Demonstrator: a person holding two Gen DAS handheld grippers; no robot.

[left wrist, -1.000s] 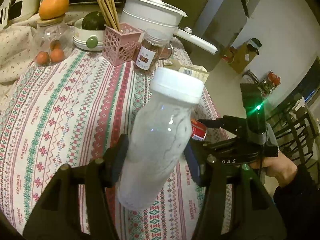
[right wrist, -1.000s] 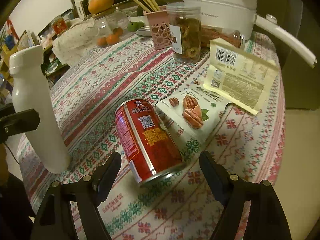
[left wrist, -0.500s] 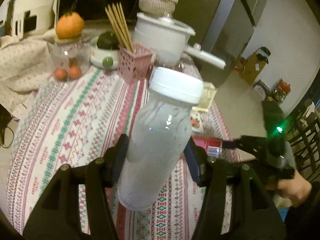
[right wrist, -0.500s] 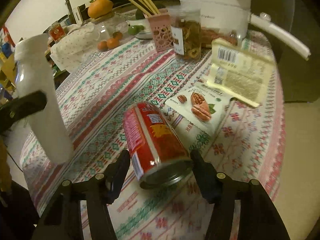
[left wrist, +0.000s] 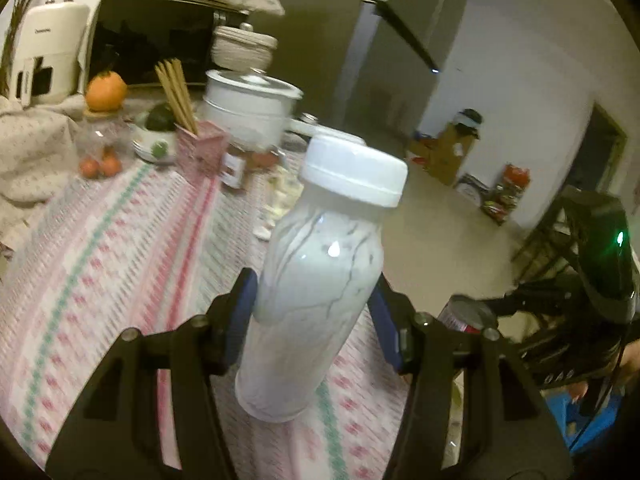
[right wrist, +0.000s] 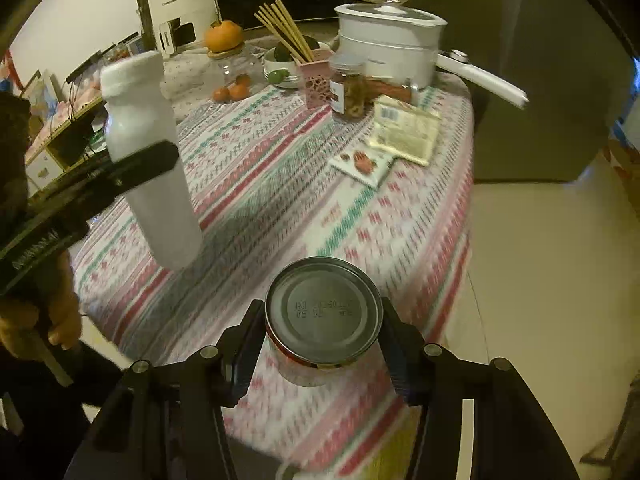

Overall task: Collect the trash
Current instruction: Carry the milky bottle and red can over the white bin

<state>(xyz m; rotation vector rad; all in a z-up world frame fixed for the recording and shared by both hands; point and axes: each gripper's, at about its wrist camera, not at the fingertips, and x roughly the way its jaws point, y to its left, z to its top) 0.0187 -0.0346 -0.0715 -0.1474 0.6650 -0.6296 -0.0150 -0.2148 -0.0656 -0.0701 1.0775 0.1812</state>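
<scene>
A milky white plastic bottle (left wrist: 320,280) with a white cap is held upright above the patterned tablecloth (left wrist: 100,264) by my left gripper (left wrist: 312,312), which is shut on its middle. My right gripper (right wrist: 322,344) has a red can (right wrist: 323,312) between its pads, grey bottom end facing the camera; its jaws are closing and the pads press its sides. The can hangs over the table's near edge. The right wrist view shows the bottle (right wrist: 156,184) at left. A pecan snack packet (right wrist: 362,164) and a pale yellow packet (right wrist: 404,130) lie flat on the cloth.
At the table's back stand a white pot (right wrist: 384,48) with a long handle, a pink holder of chopsticks (right wrist: 316,80), a spice jar (right wrist: 348,88) and a glass jar (right wrist: 232,68) topped by an orange. Tiled floor (right wrist: 540,280) lies past the right edge.
The right gripper closed on the lying can and lifted it off the cloth, tipping its bottom toward the camera. Both grippers rose and drew back from the table; the bottle stayed gripped.
</scene>
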